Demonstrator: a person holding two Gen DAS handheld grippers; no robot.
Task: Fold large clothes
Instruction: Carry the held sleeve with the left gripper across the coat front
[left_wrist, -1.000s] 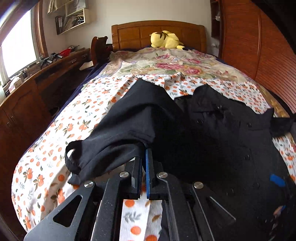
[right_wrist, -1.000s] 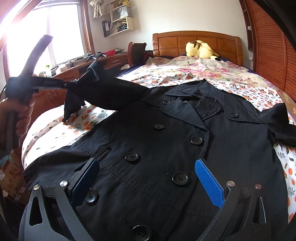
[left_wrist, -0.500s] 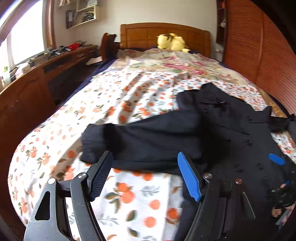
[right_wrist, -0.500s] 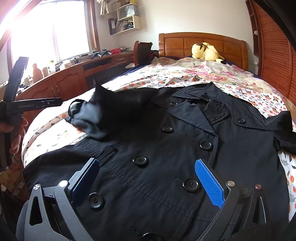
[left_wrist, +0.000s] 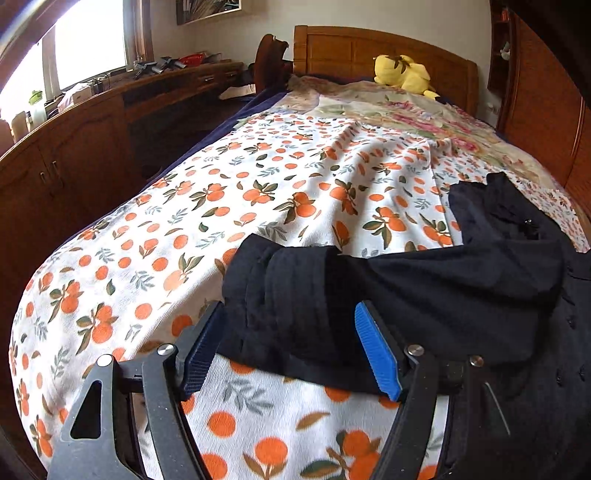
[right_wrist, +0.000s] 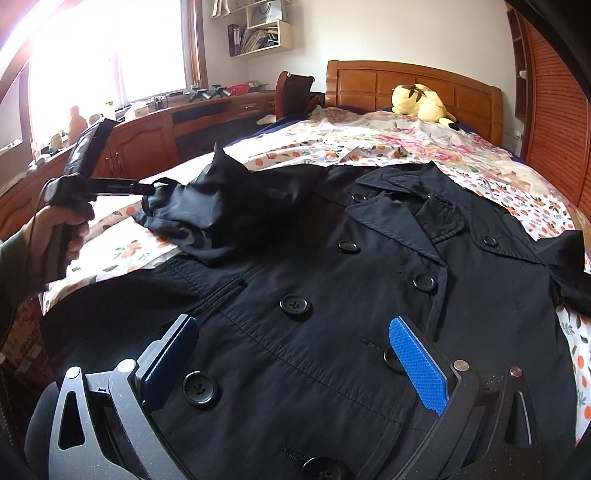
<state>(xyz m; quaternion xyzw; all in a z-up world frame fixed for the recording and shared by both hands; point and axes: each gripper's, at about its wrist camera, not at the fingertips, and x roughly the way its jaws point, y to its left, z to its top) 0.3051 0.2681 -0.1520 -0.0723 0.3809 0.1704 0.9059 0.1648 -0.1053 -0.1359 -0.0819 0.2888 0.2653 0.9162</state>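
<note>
We are looking first at one bed (left_wrist: 155, 236), filling most of both frames under its orange-print sheet, and on it one black coat (right_wrist: 332, 295), which is lying buttons-up across the centre and lower right of the right wrist view. What has just changed is its sleeve (left_wrist: 369, 291): a second ago the left hand-held gripper (left_wrist: 291, 354) was clamped on the cuff and carrying it in the air, and now the sleeve is lying on the sheet and over the coat's edge, mid-frame in the left wrist view. The jaws have just been opening; they are standing apart, the cuff end lying loosely between them with neither pad visibly pressing it. We are judging this as one sleeve laid, though it is bunching rather than lying flat, so it may be needing a smoothing or a fresh grasp. The right hand-held gripper (right_wrist: 295, 365) is hovering low over the coat's front at the bottom of its frame, jaws apart and empty. We are counting two hand-held grippers, seven buttons clearly showing, and one yellow plush toy (right_wrist: 421, 101) in the upper right by the headboard.
</note>
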